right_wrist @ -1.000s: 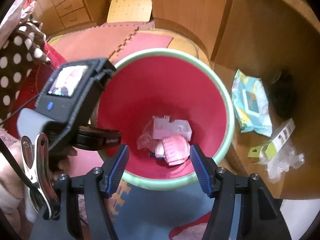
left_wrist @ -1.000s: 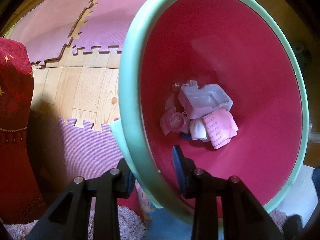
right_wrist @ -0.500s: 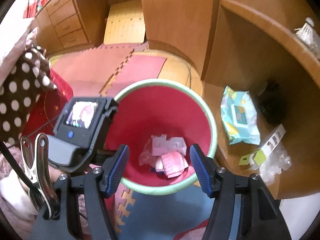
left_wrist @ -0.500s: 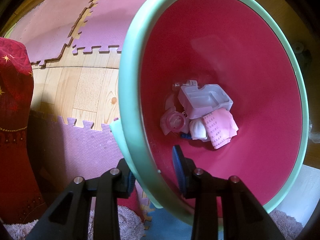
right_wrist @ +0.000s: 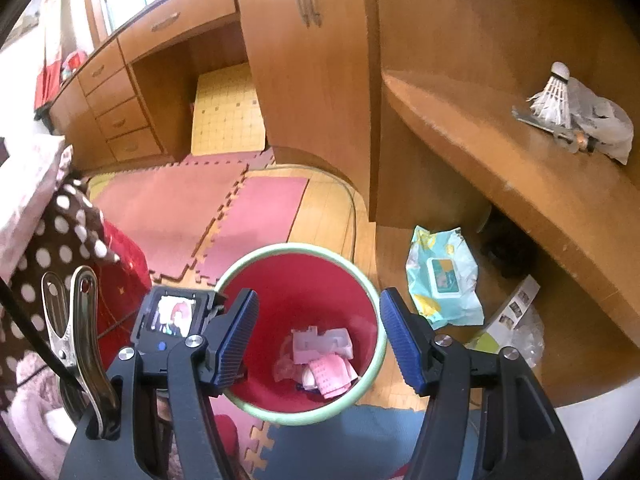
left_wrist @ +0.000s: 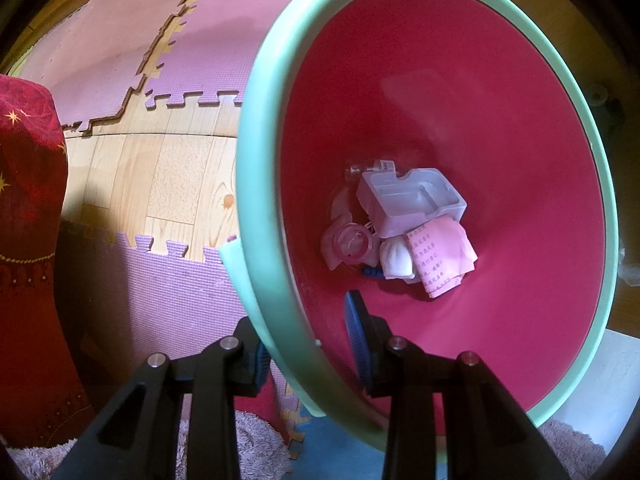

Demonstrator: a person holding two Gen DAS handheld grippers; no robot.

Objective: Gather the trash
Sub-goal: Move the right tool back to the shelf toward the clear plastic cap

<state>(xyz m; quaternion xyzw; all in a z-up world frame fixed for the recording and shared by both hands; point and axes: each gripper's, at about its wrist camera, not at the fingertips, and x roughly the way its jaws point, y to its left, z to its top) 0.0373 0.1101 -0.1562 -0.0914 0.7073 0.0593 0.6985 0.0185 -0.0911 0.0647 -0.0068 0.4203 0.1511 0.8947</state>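
the long wooden desk and cupboard unit (right_wrist: 320, 80) fills the back of the room, and a curved wooden shelf (right_wrist: 500, 168) juts out on the right with a white feathered shuttlecock (right_wrist: 554, 96) lying on it. pink interlocking foam floor mats (right_wrist: 192, 208) cover part of the pale wood-plank floor (left_wrist: 160, 184). on that floor stands the round red plastic bin with a mint-green rim (right_wrist: 298, 414), near the foot of the shelf. the left gripper (left_wrist: 308, 340) is clamped on the bin's near rim, one blue pad inside the red wall and the other outside it. the right gripper (right_wrist: 318, 342) hangs above the bin with its blue-padded jaws standing wide apart and nothing between them. just beside the bin, under the shelf, lies a teal and white soft pack of wet wipes (right_wrist: 442, 284), and next to that a small white and green cardboard box (right_wrist: 508, 322). at the bottom of the bin rest a clear moulded plastic tray (left_wrist: 412, 200), a crumpled pink printed paper (left_wrist: 438, 256), a white wad of tissue (left_wrist: 394, 258) and a crumpled piece of clear plastic (left_wrist: 350, 242), all touching one another.
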